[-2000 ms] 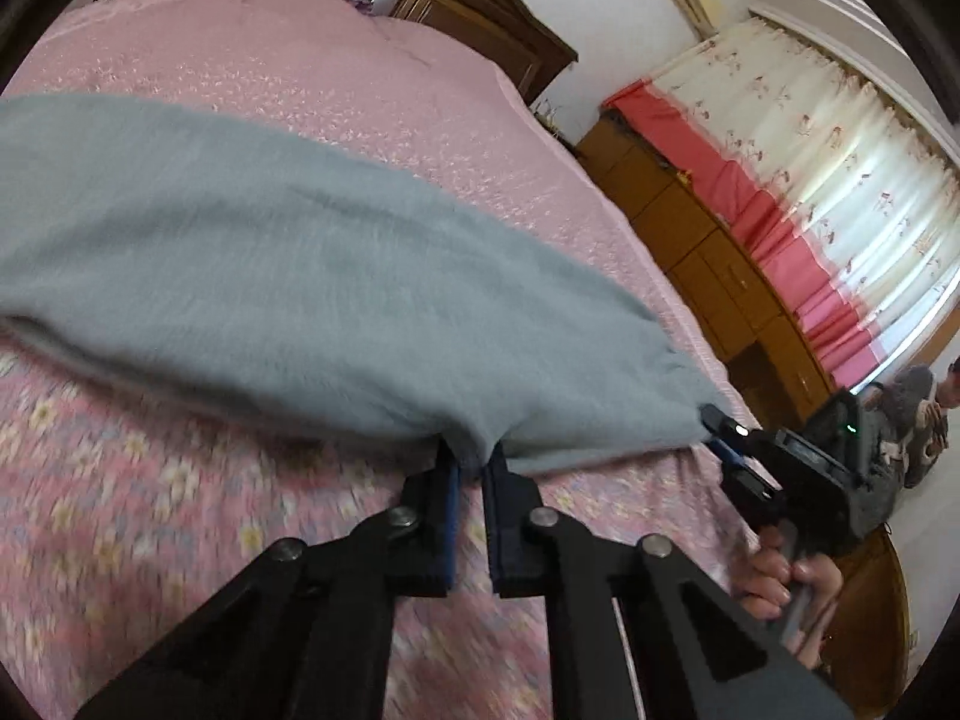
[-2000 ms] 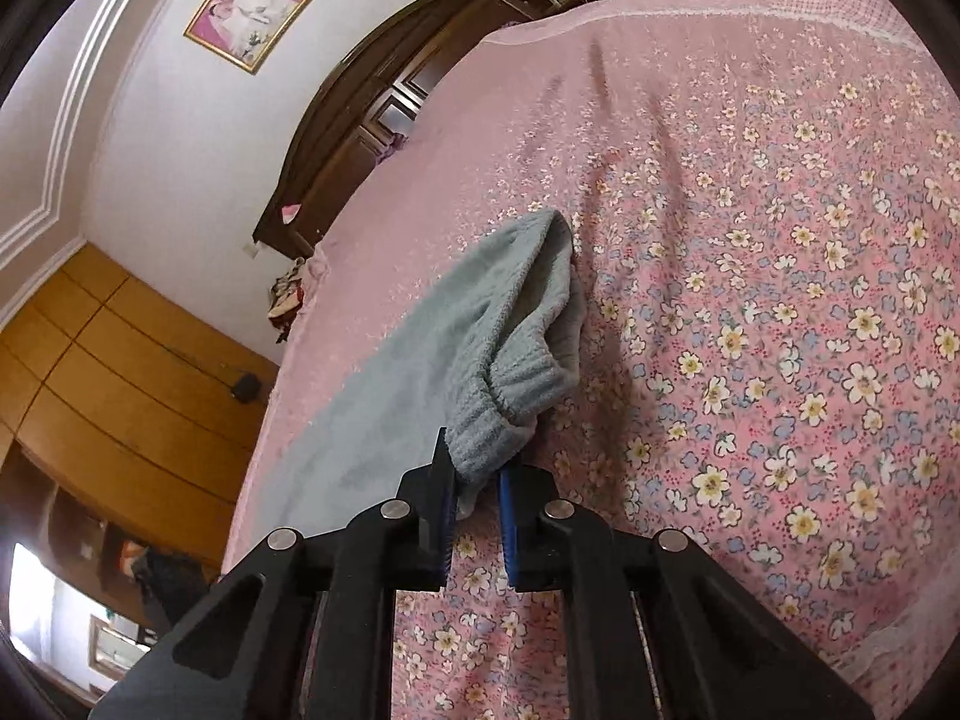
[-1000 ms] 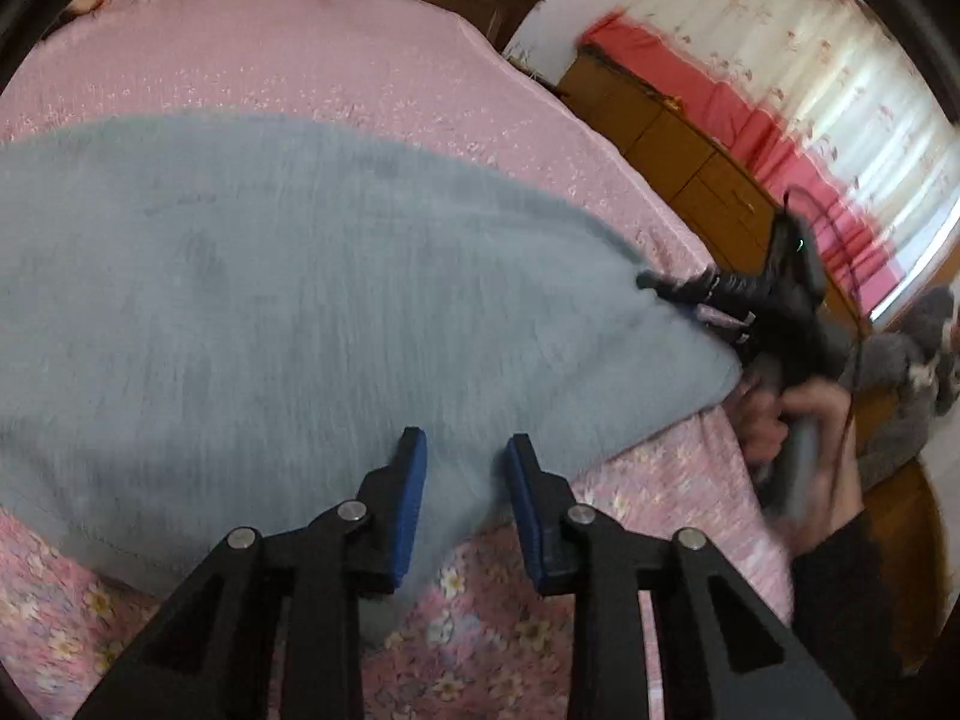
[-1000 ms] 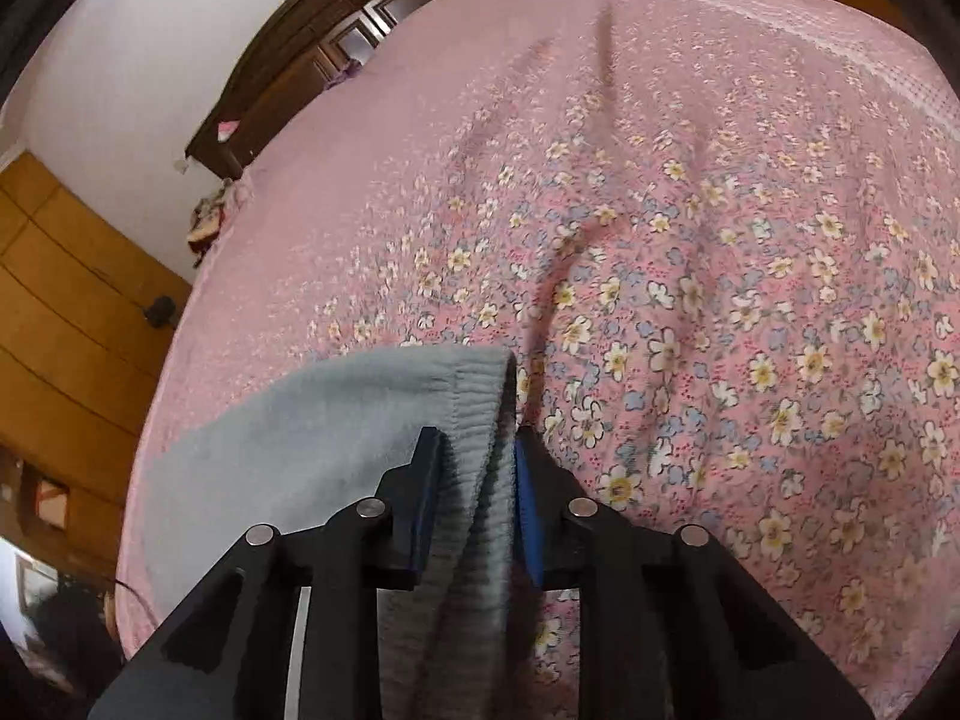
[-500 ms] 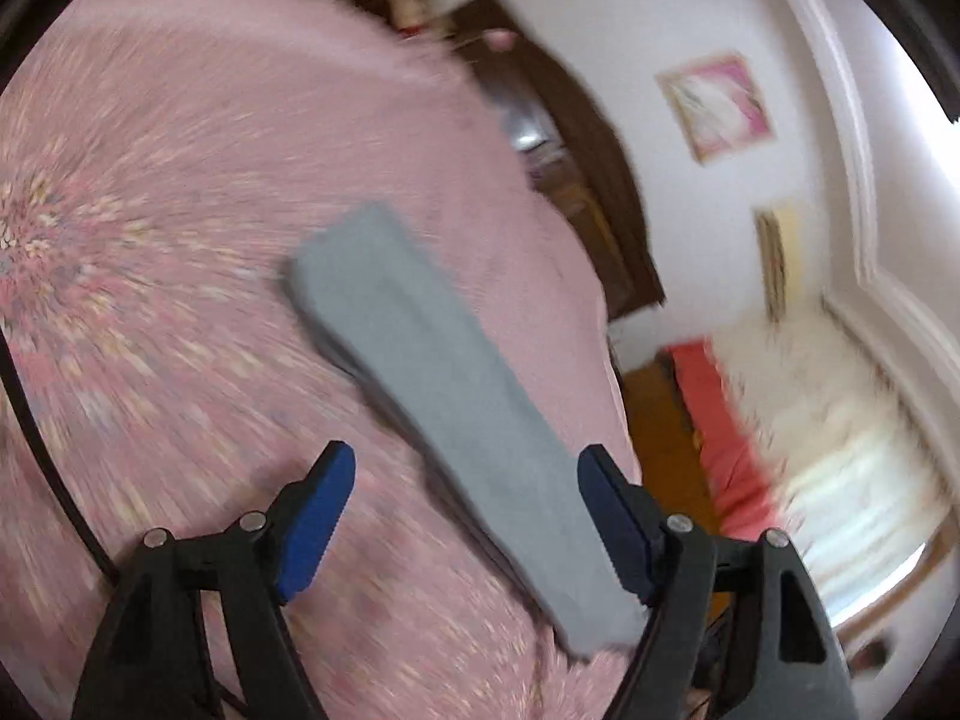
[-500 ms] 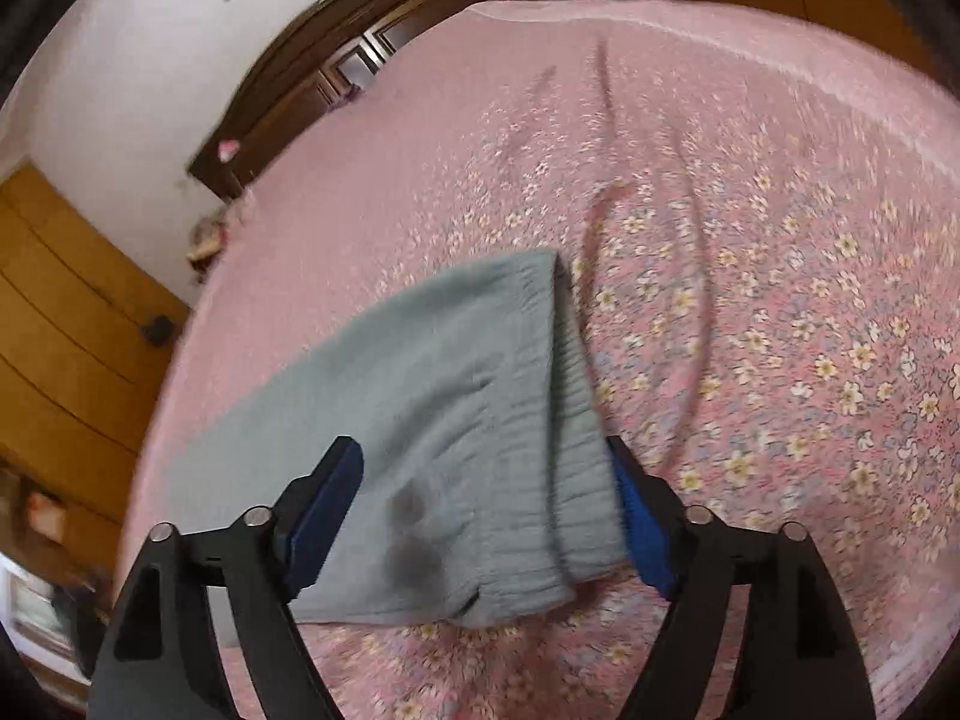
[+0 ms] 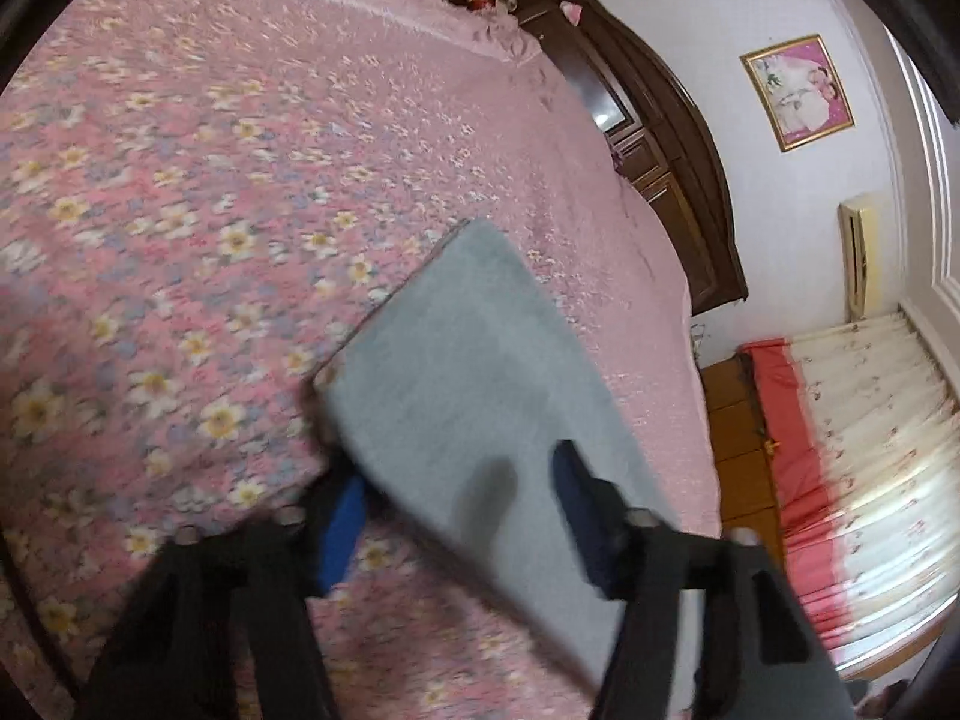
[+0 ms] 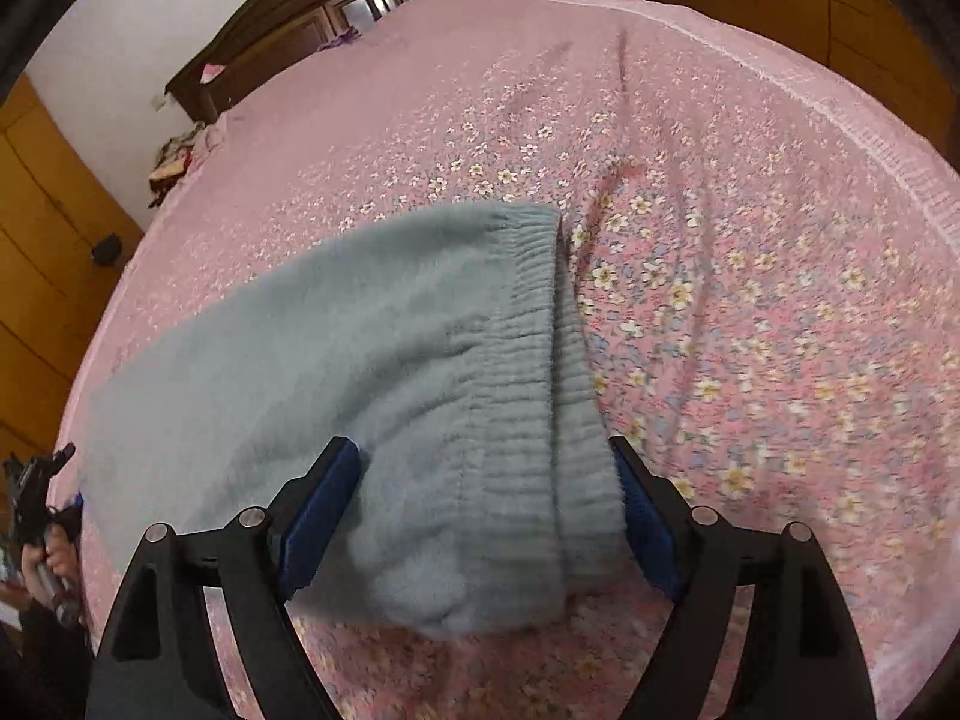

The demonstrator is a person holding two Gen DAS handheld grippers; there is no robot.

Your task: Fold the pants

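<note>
The grey fleece pants [image 8: 372,372] lie flat on the pink flowered bed, folded lengthwise. Their ribbed waistband [image 8: 540,360] is at the right end, close under my right gripper [image 8: 480,504], which is open wide and holds nothing. In the left wrist view the leg end of the pants [image 7: 468,360] lies as a long grey strip. My left gripper [image 7: 462,516] is open wide just over that end, with the cloth between the jaws but not pinched. The left gripper and the hand that holds it also show in the right wrist view [image 8: 36,480], at the far left.
The pink bedspread [image 7: 180,180] spreads on all sides. A dark wooden headboard [image 8: 372,6] stands at the far end. A wooden cabinet [image 7: 732,420] and a red and white curtain [image 7: 852,450] are beside the bed. Some clothes [image 8: 174,159] lie at a bed corner.
Both grippers were shut on the pants while laying them down. Both then opened wide and let go. The left gripper swung around toward the leg end.
</note>
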